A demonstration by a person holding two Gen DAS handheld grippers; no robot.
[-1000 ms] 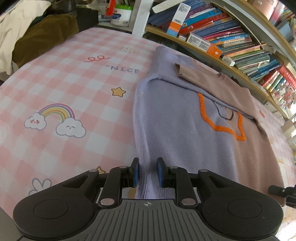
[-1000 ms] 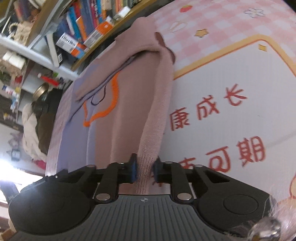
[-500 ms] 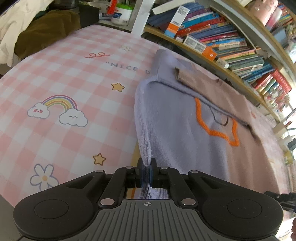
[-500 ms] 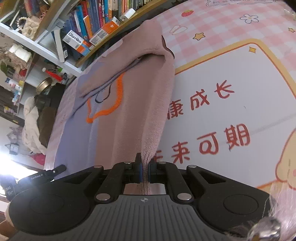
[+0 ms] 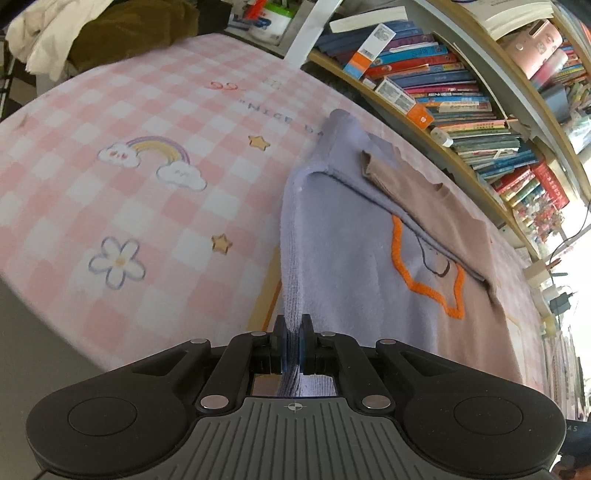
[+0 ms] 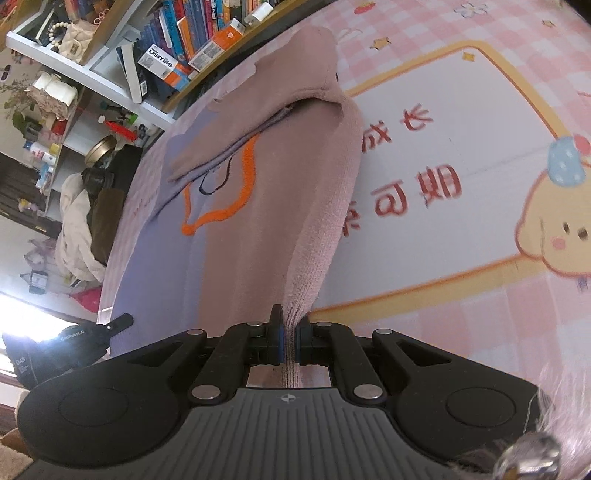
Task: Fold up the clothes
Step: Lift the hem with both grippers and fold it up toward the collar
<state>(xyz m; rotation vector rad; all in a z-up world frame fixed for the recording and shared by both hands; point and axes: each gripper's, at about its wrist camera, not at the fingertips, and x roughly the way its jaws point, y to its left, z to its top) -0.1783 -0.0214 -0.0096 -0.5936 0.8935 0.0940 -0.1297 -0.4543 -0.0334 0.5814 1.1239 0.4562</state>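
Observation:
A two-colour sweater [image 5: 354, 258], lilac on one half and dusty pink on the other with an orange star outline, lies on a pink checked mat [image 5: 110, 155]. Both sleeves are folded across its upper part. My left gripper [image 5: 293, 332] is shut on the lilac bottom hem and lifts that corner off the mat. My right gripper [image 6: 289, 334] is shut on the pink bottom hem of the sweater [image 6: 258, 221], lifted above the mat's printed panel [image 6: 461, 177]. The left gripper's body also shows in the right wrist view [image 6: 74, 341].
A bookshelf [image 5: 461, 92] packed with books runs along the far side of the mat. A pile of white and brown clothes [image 5: 85, 33] sits past the mat's far left corner. Shelves with bottles and small items [image 6: 66, 110] stand behind.
Both grippers closed from open onto the sweater's bottom hem, then raised it, so the hem corners now hang up off the mat.

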